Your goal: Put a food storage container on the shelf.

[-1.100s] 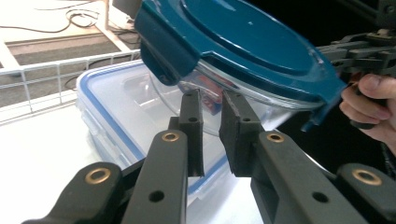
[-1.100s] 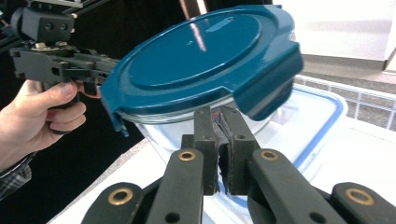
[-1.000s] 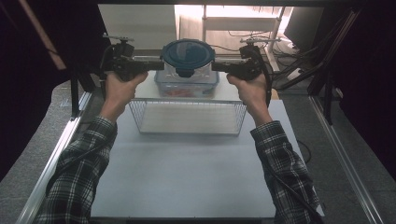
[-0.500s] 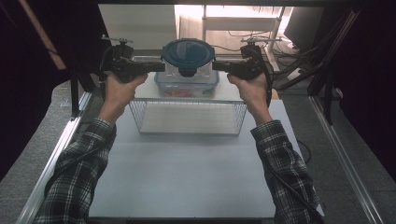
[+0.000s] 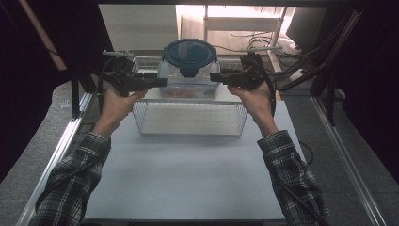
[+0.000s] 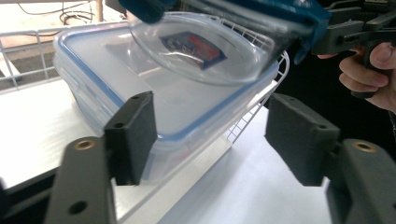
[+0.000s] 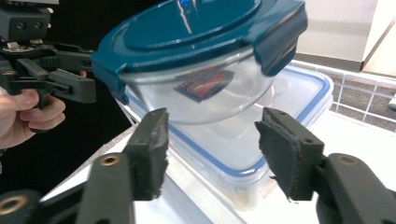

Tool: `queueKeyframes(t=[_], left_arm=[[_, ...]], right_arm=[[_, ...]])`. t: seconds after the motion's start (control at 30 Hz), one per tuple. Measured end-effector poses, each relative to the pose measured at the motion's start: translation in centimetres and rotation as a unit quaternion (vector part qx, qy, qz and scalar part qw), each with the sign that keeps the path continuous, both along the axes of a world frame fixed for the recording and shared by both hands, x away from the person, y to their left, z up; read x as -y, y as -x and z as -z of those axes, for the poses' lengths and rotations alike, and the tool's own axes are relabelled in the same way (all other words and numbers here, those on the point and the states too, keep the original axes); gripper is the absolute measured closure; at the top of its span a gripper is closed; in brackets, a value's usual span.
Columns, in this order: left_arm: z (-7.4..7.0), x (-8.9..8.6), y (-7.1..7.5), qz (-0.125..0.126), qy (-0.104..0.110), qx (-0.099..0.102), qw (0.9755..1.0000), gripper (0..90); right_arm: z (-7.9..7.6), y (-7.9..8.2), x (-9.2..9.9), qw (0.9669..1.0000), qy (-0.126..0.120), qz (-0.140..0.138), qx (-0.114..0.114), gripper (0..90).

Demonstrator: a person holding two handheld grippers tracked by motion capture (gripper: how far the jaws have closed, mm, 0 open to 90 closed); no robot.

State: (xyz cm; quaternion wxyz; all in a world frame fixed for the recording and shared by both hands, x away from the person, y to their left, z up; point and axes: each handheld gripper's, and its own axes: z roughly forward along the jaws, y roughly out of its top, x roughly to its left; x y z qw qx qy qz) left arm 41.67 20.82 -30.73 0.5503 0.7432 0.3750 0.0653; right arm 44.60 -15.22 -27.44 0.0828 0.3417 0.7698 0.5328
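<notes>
Dark surroundings frame a pale counter [image 5: 188, 174], with cables and a shelf frame beyond its far edge. Near that far edge, at its middle, a round glass bowl with a teal lid [image 5: 189, 56] sits on top of a rectangular clear container with a blue-rimmed lid [image 6: 140, 88], which itself rests on a wire rack [image 5: 188, 117]. A second ago both claws were clamped on the bowl's sides; now the jaws of the left claw [image 5: 160, 81] and the right claw [image 5: 216, 77] have just been opening and stand apart, with nothing pressed between them. In the left gripper view the pads [image 6: 133, 133] sit lower than the bowl and clear of it; in the right gripper view the pads [image 7: 152, 149] likewise flank empty space below the bowl. That reads as a release: the bowl appears set down on the container, slightly tilted in the gripper views, so the stacking looks done and drawing both hands back seems the next step
</notes>
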Motion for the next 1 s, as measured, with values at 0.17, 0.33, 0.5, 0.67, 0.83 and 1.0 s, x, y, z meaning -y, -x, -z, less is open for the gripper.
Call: queueKeyframes(t=[0.17,0.33,0.5,0.67,0.83,1.0], left_arm=[[0.6,0.3,0.9,-0.002,-0.016,0.007,0.9998,22.6],[1.1,0.6,1.9,0.003,-0.023,0.013,0.9996,15.8],[1.7,0.7,2.8,0.006,-0.029,0.015,0.9994,11.4],[2.2,0.9,3.7,0.013,-0.031,0.016,0.9993,8.6],[2.6,1.0,4.7,0.019,-0.031,0.016,0.9992,7.7],[3.2,1.1,5.6,0.023,-0.043,0.02,0.9986,6.9]], right_arm=[[0.5,0.5,-0.2,0.9999,0.014,-0.003,0.006,32.0],[0.9,1.2,-0.4,0.9996,0.022,-0.002,0.017,25.2],[1.1,1.9,-0.6,0.999,0.035,-0.003,0.029,19.1],[1.4,2.8,-0.9,0.9981,0.048,-0.008,0.036,15.2],[1.7,3.6,-1.0,0.9972,0.06,-0.014,0.041,12.4],[2.1,4.3,-0.9,0.9956,0.078,-0.015,0.05,9.6]])
